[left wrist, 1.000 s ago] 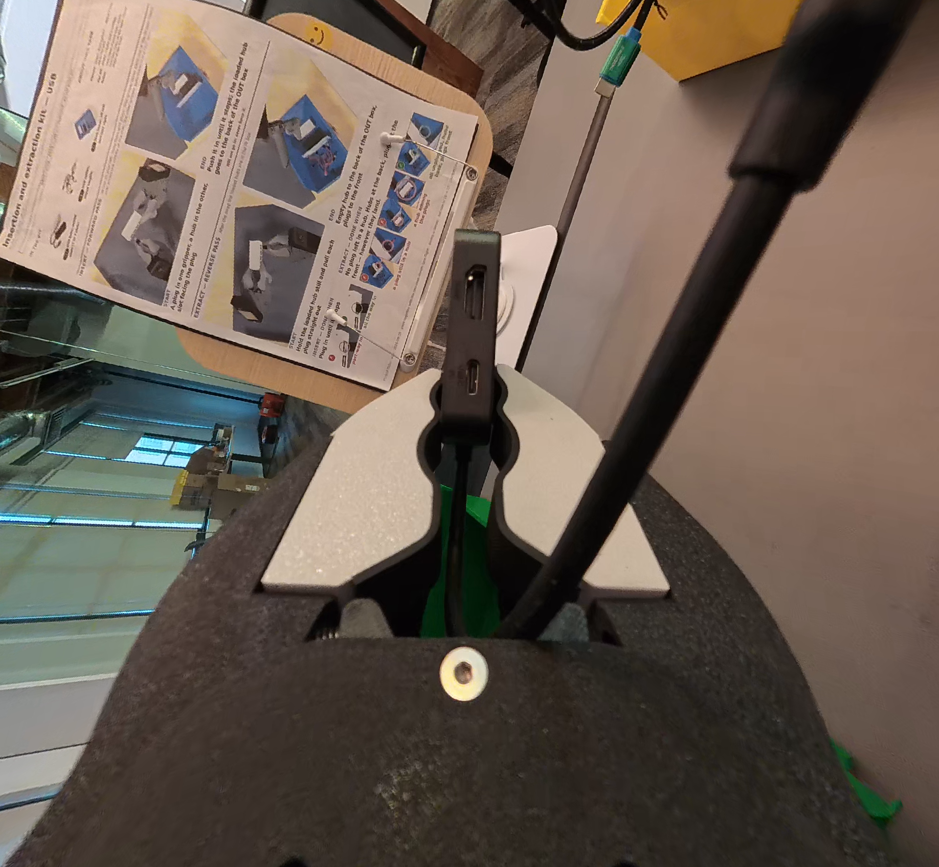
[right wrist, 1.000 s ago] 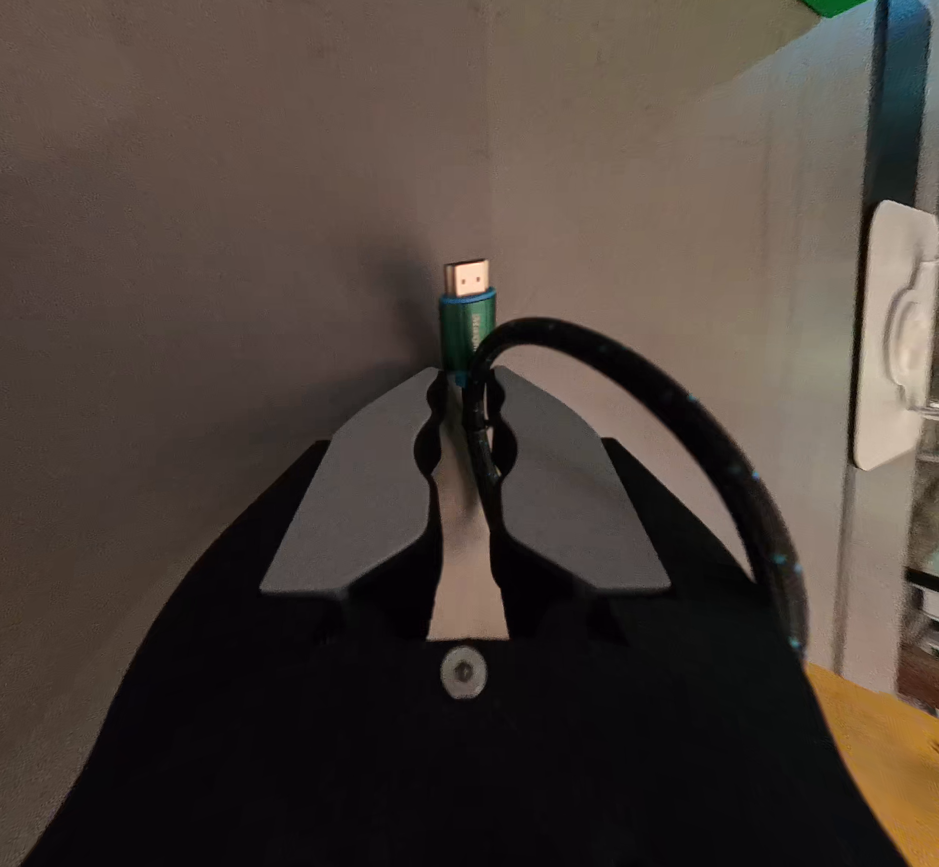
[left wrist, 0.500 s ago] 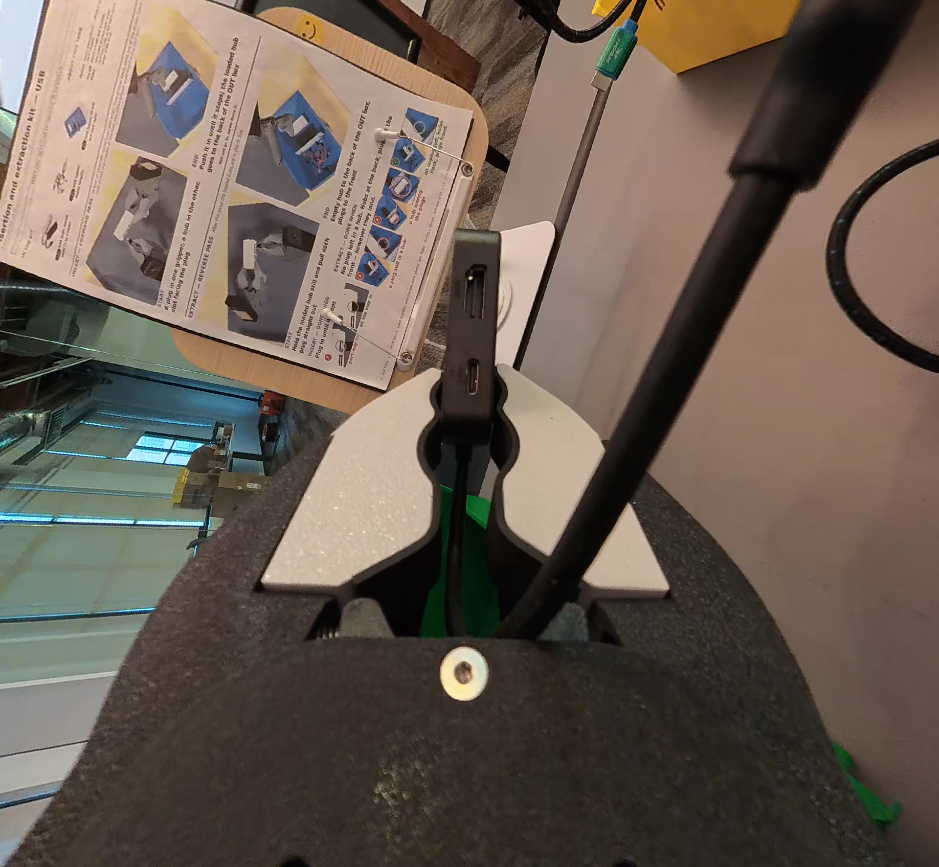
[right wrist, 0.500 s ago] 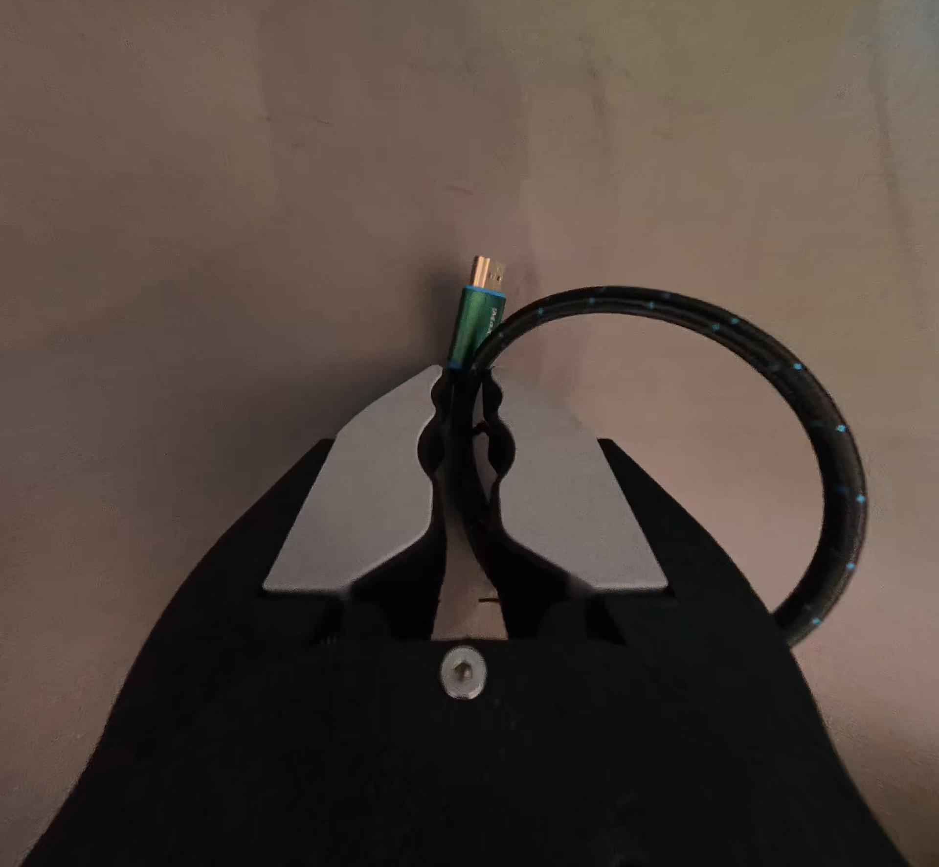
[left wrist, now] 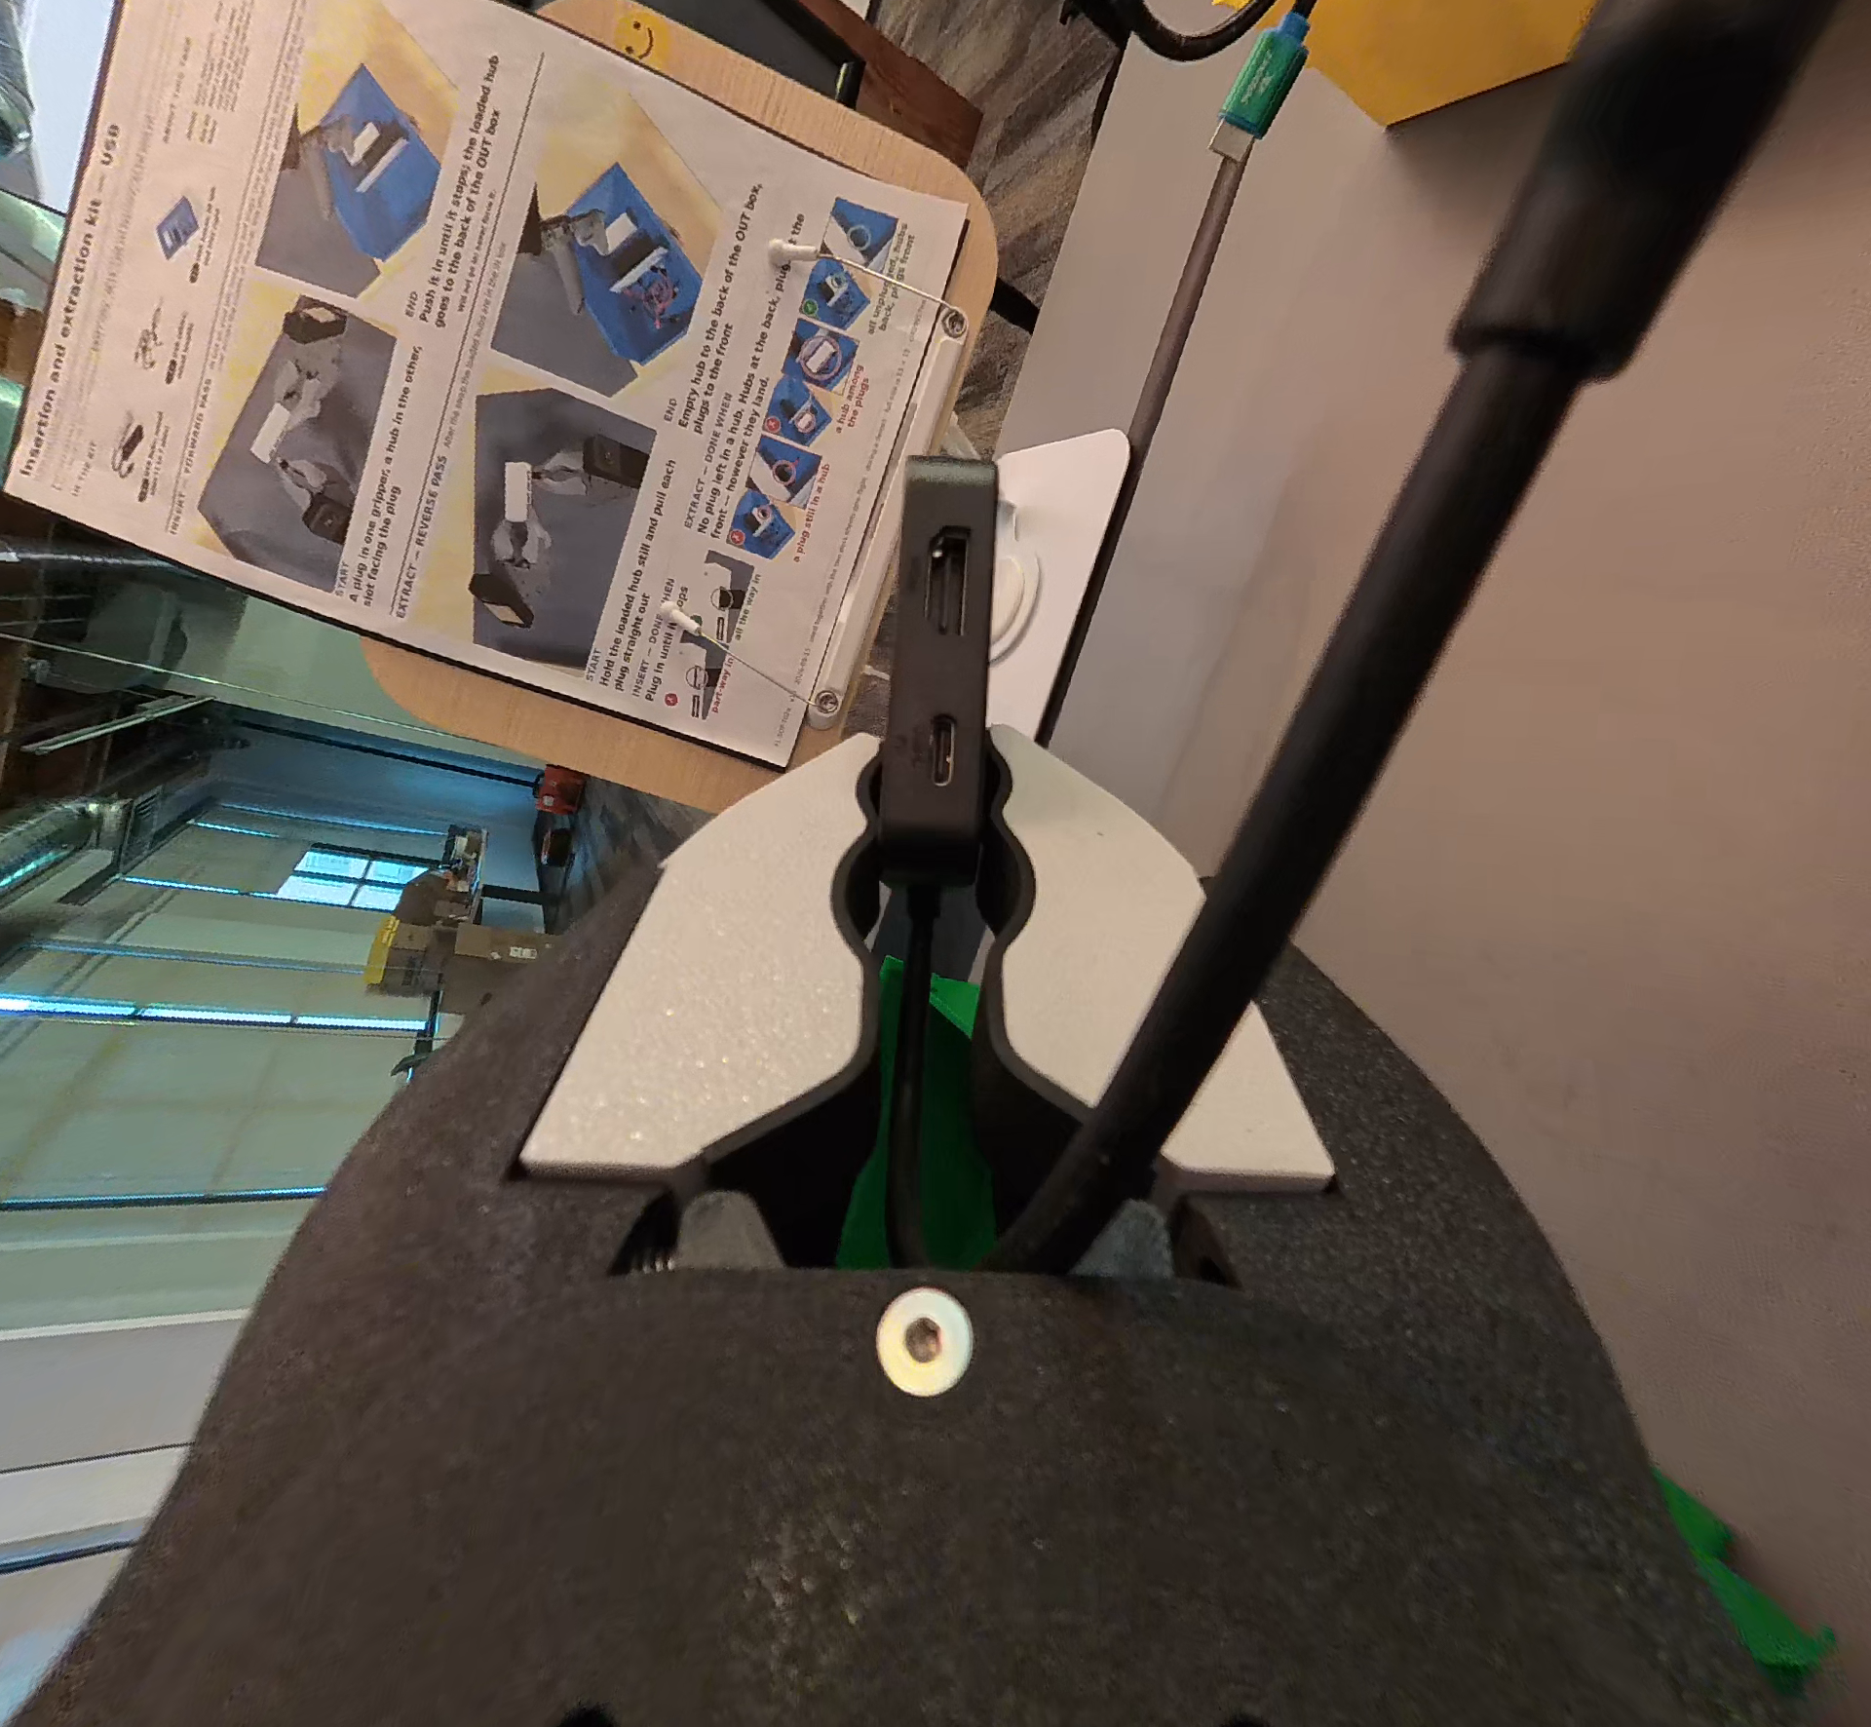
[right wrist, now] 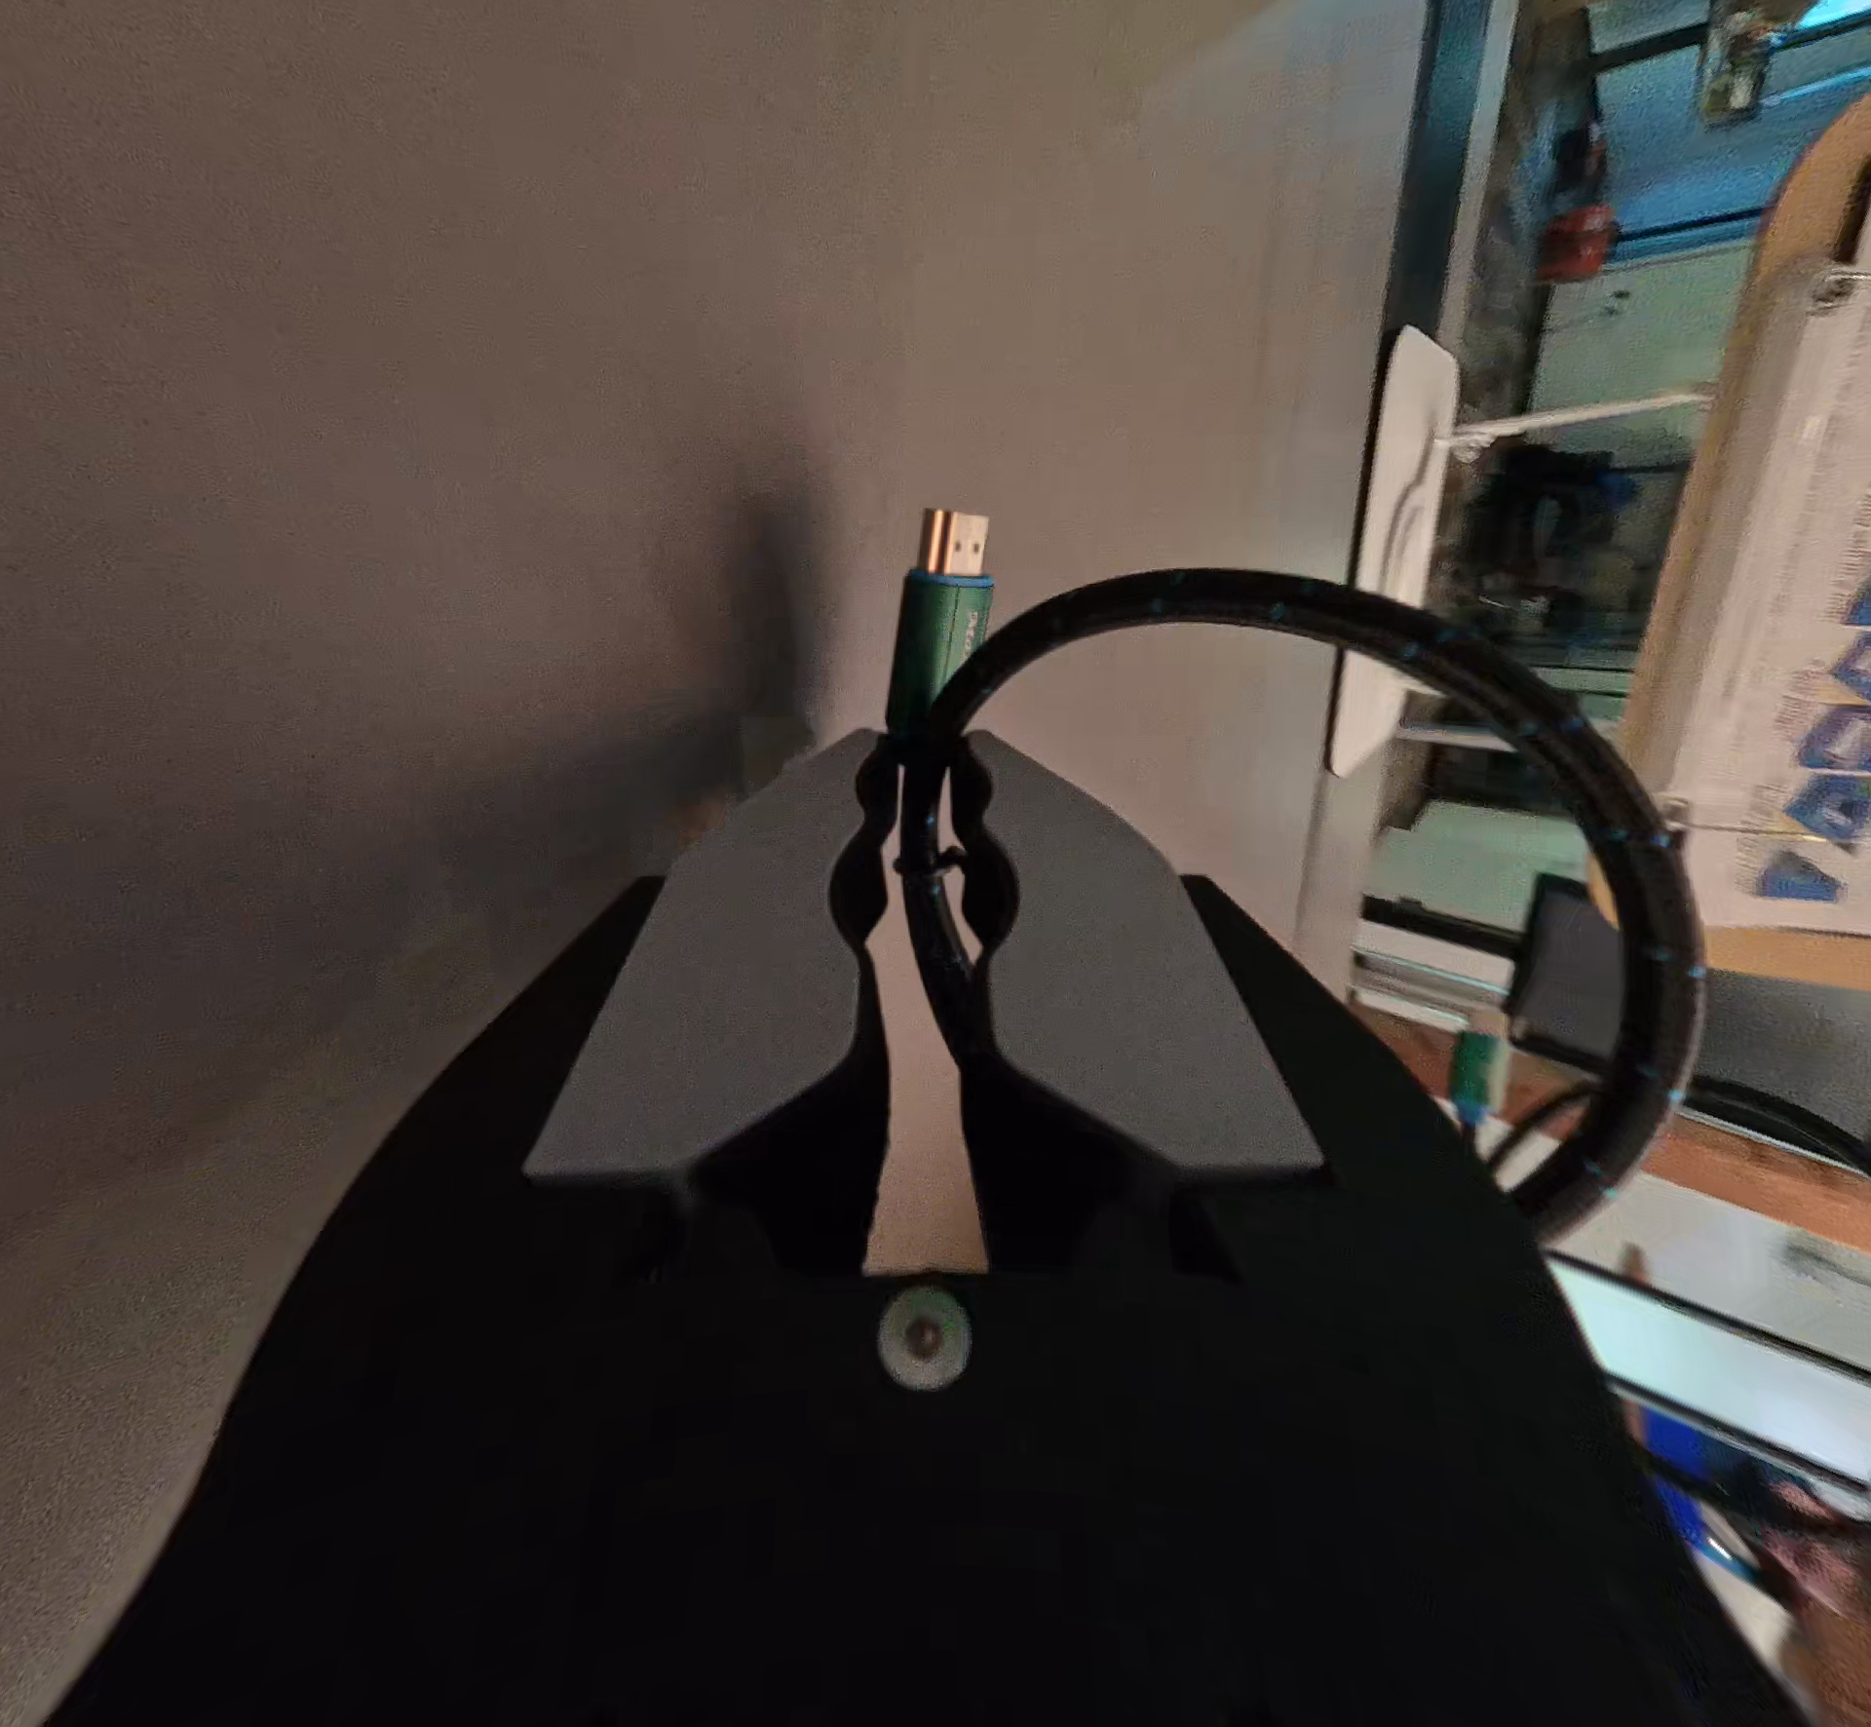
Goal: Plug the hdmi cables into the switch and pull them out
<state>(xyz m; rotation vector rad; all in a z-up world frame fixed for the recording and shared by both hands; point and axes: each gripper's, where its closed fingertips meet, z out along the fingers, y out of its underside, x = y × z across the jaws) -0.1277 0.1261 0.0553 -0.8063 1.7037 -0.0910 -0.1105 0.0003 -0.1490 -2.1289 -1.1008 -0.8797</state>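
Both grippers loaded: switch in left, HDMI plug in right, not mated.

Left wrist view: left gripper point(left wrist: 929, 803) jaws clamped on black switch point(left wrist: 942, 635), ports facing camera, both ports empty; thick black cable point(left wrist: 1347, 767) crosses right finger; grey table point(left wrist: 1620, 868) open to the right, instruction sheet point(left wrist: 456, 342) beyond. Right wrist view: right gripper point(right wrist: 923, 752) jaws closed on green HDMI plug point(right wrist: 937, 635), metal tip free, braided cable point(right wrist: 1468, 666) looping right; bare grey surface ahead and left, table edge right.

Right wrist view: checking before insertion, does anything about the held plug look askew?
Slightly. The green HDMI plug leans a little off the right claw's axis, and its braided cable curls back in a tight loop beside it. No damage shows.
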